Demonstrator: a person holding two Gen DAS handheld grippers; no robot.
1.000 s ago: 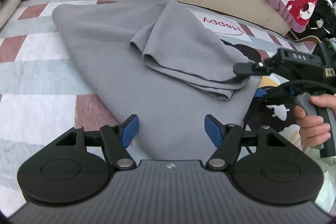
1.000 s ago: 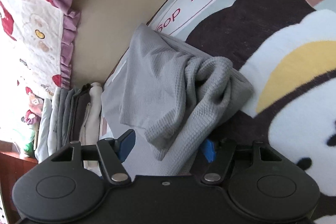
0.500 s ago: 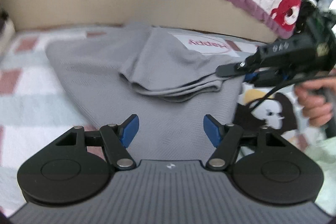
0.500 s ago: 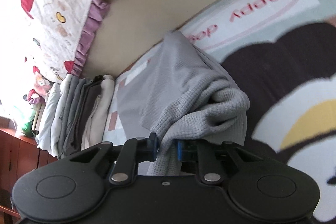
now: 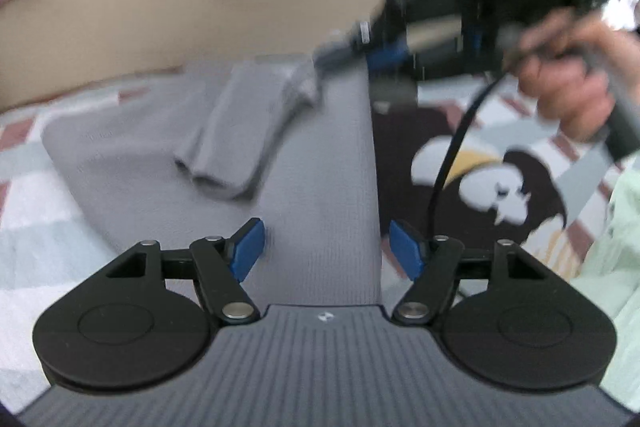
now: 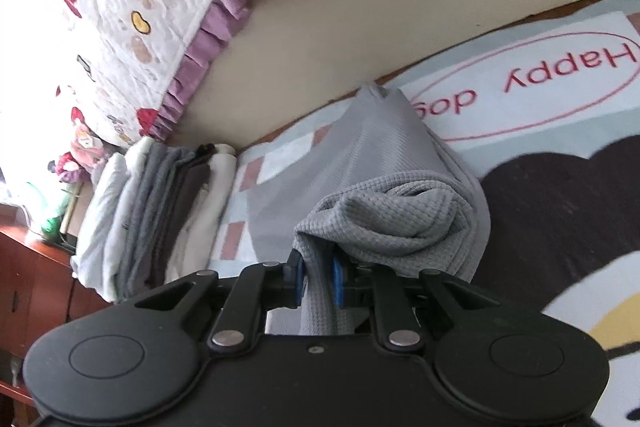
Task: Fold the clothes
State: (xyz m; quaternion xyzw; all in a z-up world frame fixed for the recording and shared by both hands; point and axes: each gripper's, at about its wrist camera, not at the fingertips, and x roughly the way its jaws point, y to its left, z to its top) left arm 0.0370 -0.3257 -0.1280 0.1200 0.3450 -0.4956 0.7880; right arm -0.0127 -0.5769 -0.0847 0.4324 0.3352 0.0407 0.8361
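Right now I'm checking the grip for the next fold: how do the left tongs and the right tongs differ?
The left tongs stand open with nothing pinched, over the flat gray garment; the right tongs are closing, pads pressed on a bunched fold of it. In the left view, the right tongs are blurred; the left tongs look sharp. Both have blue pads.

Each gripper has a black body with two round discs, silver screw heads on its black arms, and blue fingertips (image 5: 249,247). The left gripper (image 5: 327,247) has a ribbed grey top. A black cable (image 5: 452,155) hangs from the right gripper (image 6: 318,281). A pale green sleeve (image 5: 616,259) shows.
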